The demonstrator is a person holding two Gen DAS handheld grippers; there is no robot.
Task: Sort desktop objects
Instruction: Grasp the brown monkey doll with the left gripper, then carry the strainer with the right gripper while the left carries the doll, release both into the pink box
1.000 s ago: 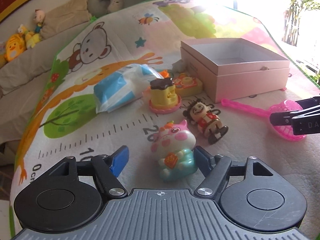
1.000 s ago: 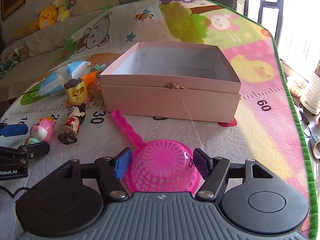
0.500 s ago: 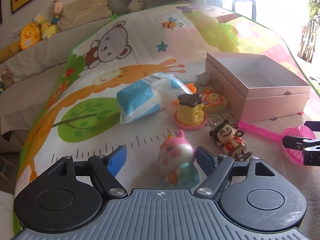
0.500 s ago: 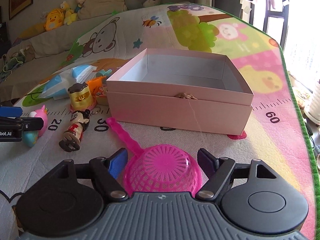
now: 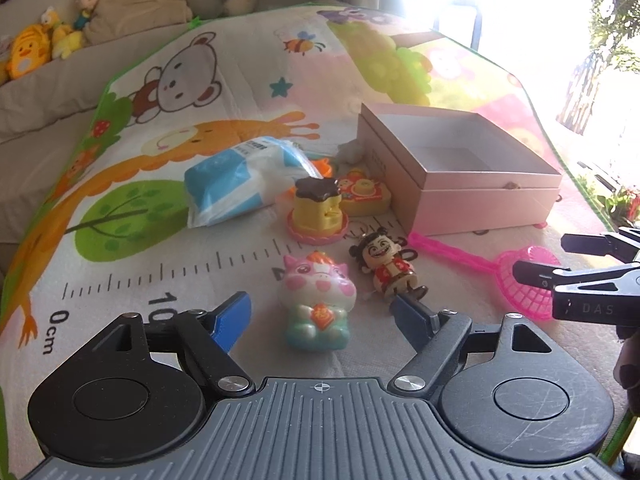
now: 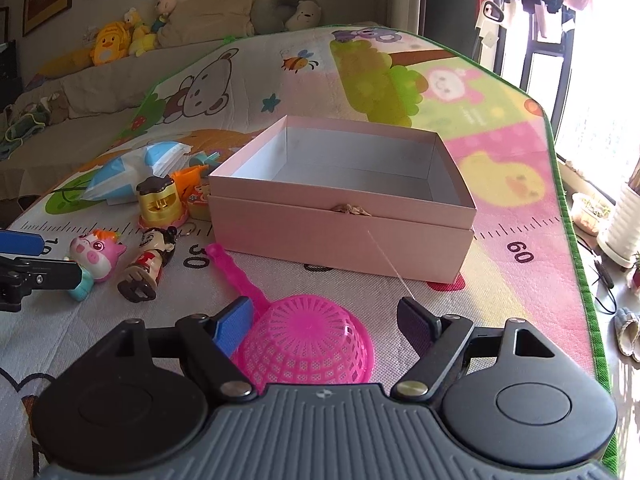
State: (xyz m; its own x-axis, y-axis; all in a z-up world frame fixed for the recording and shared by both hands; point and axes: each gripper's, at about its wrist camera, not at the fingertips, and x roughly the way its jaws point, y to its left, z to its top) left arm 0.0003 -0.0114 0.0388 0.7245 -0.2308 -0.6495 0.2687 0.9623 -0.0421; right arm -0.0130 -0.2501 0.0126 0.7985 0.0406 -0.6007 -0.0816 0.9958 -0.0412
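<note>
1. Play mat (image 6: 500, 152) covers the whole surface.
2. Pink box (image 6: 340, 232), lid off, sits mid-mat, far side of the toys.
3. Blue-white tissue pack (image 5: 236, 178) lies left of the box.
4. Left gripper (image 5: 320, 316): fingers spread wide, gripping nothing, the pig toy (image 5: 316, 304) between them on the mat.
5. Right gripper (image 6: 324, 320): fingers spread wide around the bowl of the pink strainer (image 6: 304, 344), which lies dome-up; contact can't be told.
6. Doll keychain (image 5: 390, 268) lies just right of the pig toy.
7. Yellow stamp toy (image 5: 318, 210) stands near the box's left wall.
</note>
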